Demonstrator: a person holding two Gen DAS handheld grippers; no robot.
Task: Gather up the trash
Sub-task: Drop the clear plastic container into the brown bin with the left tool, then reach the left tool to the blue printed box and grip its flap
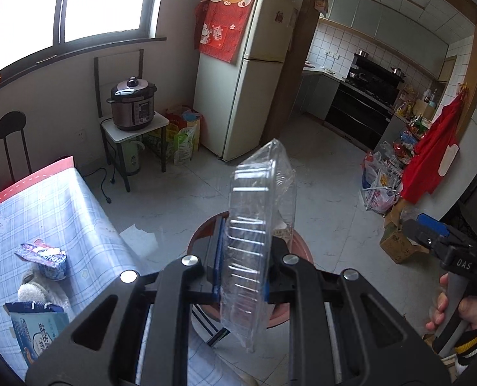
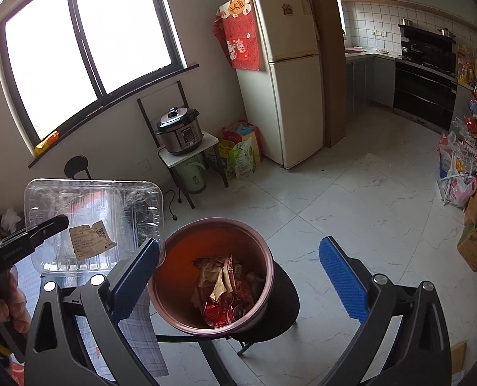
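Left gripper (image 1: pixel 243 276) angled downward, jaws nearly closed, clamped on something. Right gripper (image 2: pixel 238 286) angled downward, jaws spread wide with nothing gripped.

A pressure cooker (image 2: pixel 181 132) sits near the cream fridge (image 2: pixel 286 74).

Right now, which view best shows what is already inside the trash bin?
The right wrist view: it looks down into the trash bin, showing red wrappers and crumpled paper at the bottom. In the left wrist view the clear plastic container held by the left gripper covers the bin, leaving only bits of rim visible.
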